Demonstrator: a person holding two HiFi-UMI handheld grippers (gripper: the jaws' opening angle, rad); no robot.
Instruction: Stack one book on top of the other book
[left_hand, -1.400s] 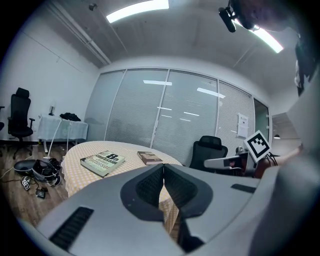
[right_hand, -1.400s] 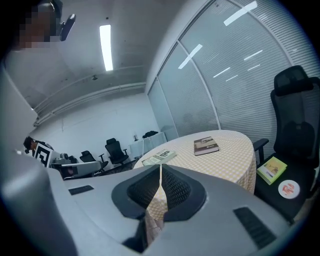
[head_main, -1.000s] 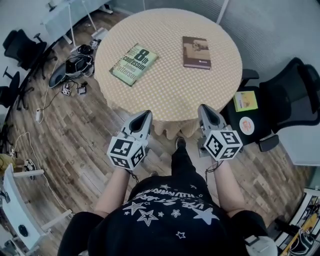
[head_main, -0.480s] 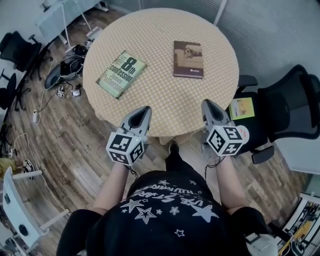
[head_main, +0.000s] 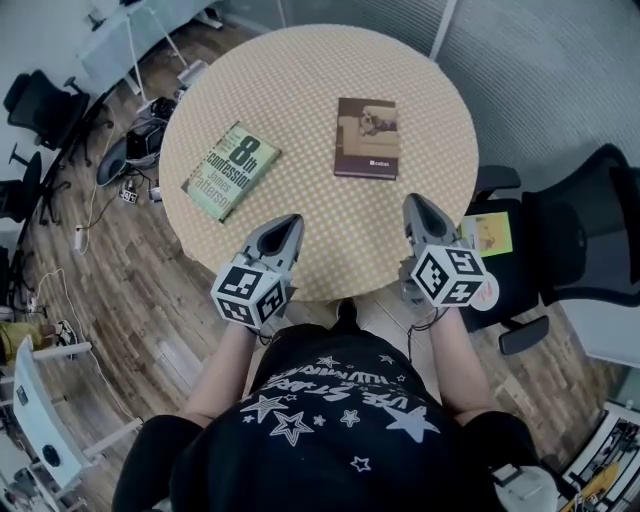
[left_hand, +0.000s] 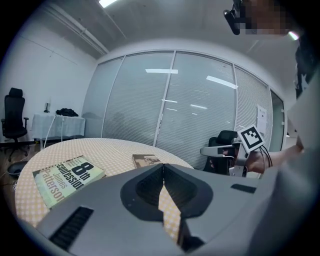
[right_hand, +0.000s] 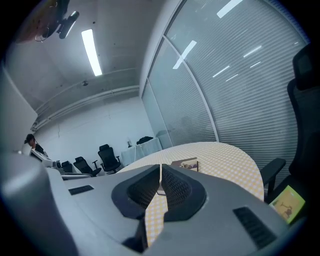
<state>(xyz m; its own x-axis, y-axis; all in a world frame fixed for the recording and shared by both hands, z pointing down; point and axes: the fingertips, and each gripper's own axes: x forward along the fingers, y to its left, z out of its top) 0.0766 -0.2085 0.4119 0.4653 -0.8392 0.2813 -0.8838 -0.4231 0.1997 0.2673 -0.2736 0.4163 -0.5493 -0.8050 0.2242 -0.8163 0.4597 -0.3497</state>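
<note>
A green book (head_main: 230, 170) with a large "8th" on its cover lies at the left of the round table (head_main: 310, 90); it also shows in the left gripper view as the green book (left_hand: 65, 177). A brown book (head_main: 368, 138) lies flat to its right, seen small as the brown book (left_hand: 145, 160) and again as the brown book (right_hand: 185, 164). My left gripper (head_main: 292, 221) hangs over the table's near edge, shut and empty. My right gripper (head_main: 411, 202) is at the near right edge, shut with nothing in it. Both books lie well ahead of the fingertips.
A black office chair (head_main: 570, 250) with a yellow card (head_main: 488, 235) on its seat stands right of the table. Bags and cables (head_main: 140, 140) litter the wooden floor at the left. More chairs (head_main: 35, 100) stand far left. A glass wall with blinds (left_hand: 165, 110) is behind the table.
Both grippers have moved forward from in front of the table to over its near edge. The books lie where they were; both jaws stay shut.
</note>
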